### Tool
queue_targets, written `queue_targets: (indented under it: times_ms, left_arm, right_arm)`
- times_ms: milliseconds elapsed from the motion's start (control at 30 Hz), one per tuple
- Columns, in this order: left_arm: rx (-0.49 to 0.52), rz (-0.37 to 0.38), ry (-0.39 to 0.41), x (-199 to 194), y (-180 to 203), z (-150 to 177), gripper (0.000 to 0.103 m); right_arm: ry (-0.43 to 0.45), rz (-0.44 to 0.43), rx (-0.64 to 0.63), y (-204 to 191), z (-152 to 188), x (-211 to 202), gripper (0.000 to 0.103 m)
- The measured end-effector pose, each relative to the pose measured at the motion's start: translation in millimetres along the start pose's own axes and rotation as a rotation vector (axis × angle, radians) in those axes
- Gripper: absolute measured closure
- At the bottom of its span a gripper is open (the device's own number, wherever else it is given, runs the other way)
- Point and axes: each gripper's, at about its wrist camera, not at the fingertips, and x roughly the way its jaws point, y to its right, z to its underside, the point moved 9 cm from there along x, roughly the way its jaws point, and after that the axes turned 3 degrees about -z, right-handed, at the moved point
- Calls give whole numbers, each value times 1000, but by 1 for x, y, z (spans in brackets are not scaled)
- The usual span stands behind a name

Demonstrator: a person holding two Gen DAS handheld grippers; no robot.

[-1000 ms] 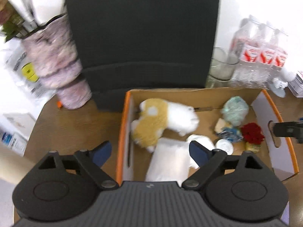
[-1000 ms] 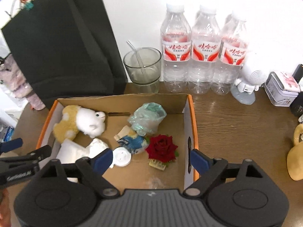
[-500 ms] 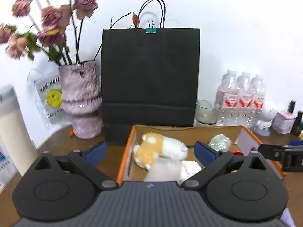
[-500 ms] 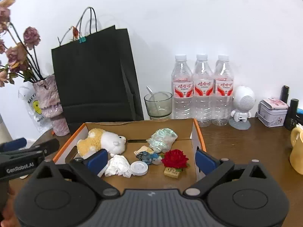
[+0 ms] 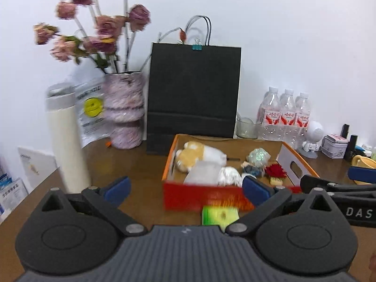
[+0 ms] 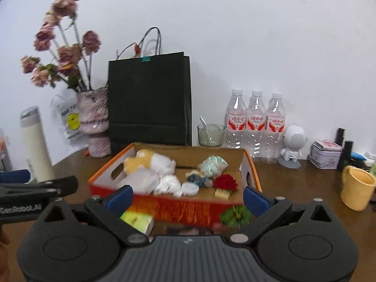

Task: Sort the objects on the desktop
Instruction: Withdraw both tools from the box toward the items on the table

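An open cardboard box [image 6: 249,164] with orange edges and a red front stands on the brown table. It holds a yellow and white plush toy [image 6: 150,162], white tissue [image 6: 169,184], a white lid [image 6: 189,188], a crumpled green wrapper [image 6: 212,163], a blue wrapper [image 6: 199,179] and a red rose [image 6: 225,182]. The box also shows in the left wrist view [image 5: 291,162]. My left gripper [image 5: 185,188] is open and empty in front of the box. My right gripper [image 6: 186,198] is open and empty, back from the box's front. A green and yellow packet [image 6: 138,221] and a green item [image 6: 236,215] lie before the box.
A black paper bag [image 6: 150,98] stands behind the box, a vase of dried roses [image 6: 94,122] and a white flask [image 6: 37,145] to its left. A glass [image 6: 210,135], three water bottles [image 6: 255,122], a white robot figure [image 6: 292,145], a tin [image 6: 325,154] and a yellow mug [image 6: 357,188] stand to the right.
Both grippers have pulled back and up from over the box, so the whole desk and the box's red front come into view. Both stay open and empty.
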Motion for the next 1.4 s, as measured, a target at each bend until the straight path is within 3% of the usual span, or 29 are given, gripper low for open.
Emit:
queue_targets:
  times_ms: [333, 500, 700, 900, 1067, 1200, 1367, 1400]
  left_arm:
    - [54, 49, -1, -128, -13, 92, 0]
    - [-2, 84, -35, -161, -12, 123, 0]
    - [-3, 97, -49, -166, -9, 138, 0]
    - [8, 140, -92, -124, 4, 124, 0]
    - [-11, 122, -148, -51, 12, 91, 0]
    - [24, 83, -129, 8, 16, 69, 0]
    - [67, 153, -189, 76, 40, 59, 3]
    - [82, 135, -208, 89, 42, 59, 5]
  right_arm:
    - [-19, 26, 13, -32, 100, -122, 1]
    - [13, 72, -56, -38, 125, -162, 1]
    - [-55, 62, 33, -33, 150, -167, 1]
    - [-120, 69, 12, -20, 141, -127, 1]
    - [-174, 68, -9, 5, 123, -58, 1]
    - [-222, 112, -41, 29, 108, -7, 3]
    - [-293, 124, -77, 46, 100, 40, 9]
    - [-306, 124, -75, 49, 101, 46, 10]
